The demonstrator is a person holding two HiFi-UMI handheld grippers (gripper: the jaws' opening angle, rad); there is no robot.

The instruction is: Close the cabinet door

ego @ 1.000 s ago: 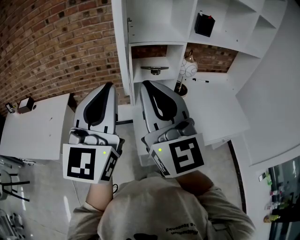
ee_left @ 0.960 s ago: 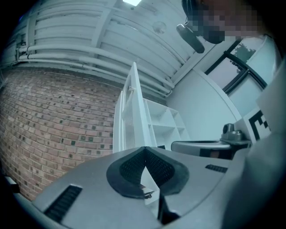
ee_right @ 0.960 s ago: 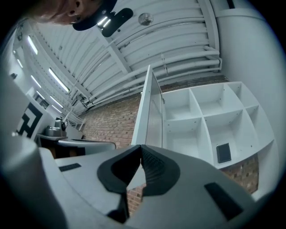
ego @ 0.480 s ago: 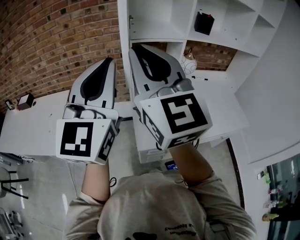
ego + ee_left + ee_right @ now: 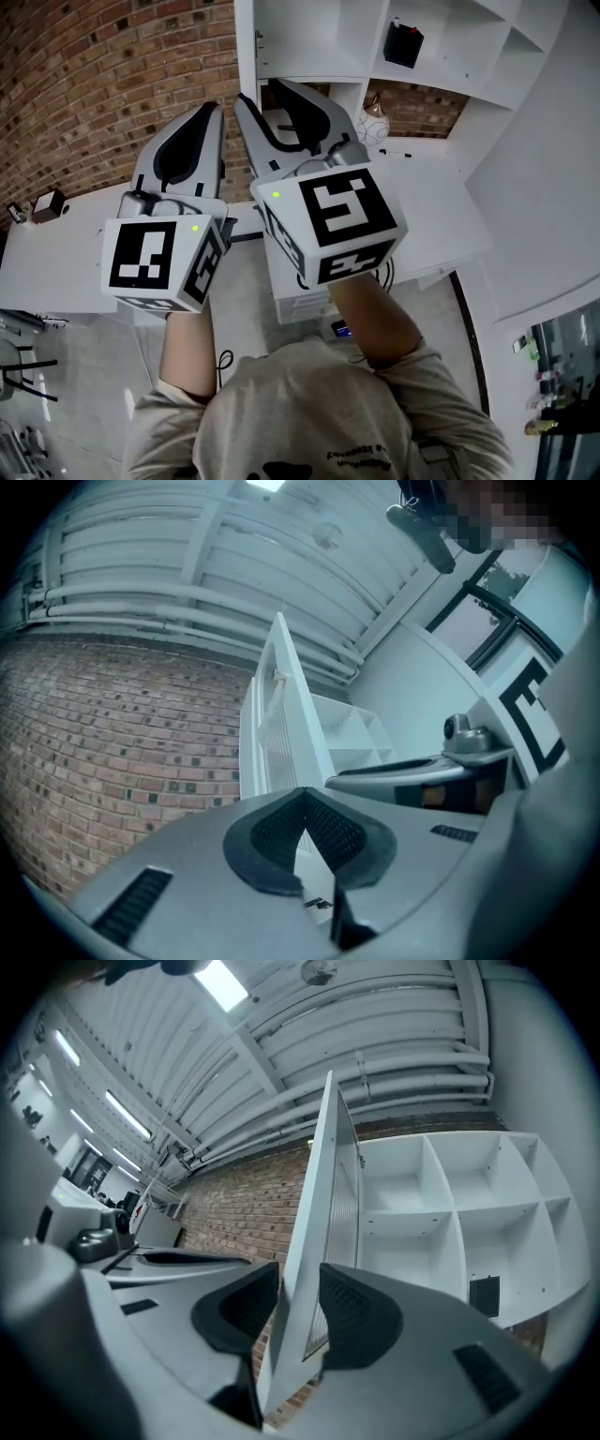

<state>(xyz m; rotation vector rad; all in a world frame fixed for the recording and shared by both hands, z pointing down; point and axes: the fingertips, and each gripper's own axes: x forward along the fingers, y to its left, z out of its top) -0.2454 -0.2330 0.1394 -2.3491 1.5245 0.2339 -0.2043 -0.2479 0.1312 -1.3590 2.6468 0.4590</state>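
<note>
Right hand-held gripper [image 5: 300, 1293] clamps cabinet door [image 5: 321, 1176] edge | door upright, edge-on

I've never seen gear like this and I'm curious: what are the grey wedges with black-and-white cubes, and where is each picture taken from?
There is no robot here. A person holds a two-jaw gripper in each hand, and the cubes are part of those grippers. The head view comes from a camera on the person's head, looking down at both. The other two views come from a camera riding on each gripper, looking along its jaws. The right gripper has the edge of the open white cabinet door between its jaws and seems to pinch it, probably to swing it shut over the shelves. The left gripper has its jaws together and holds nothing. A brick wall stands behind.
</note>
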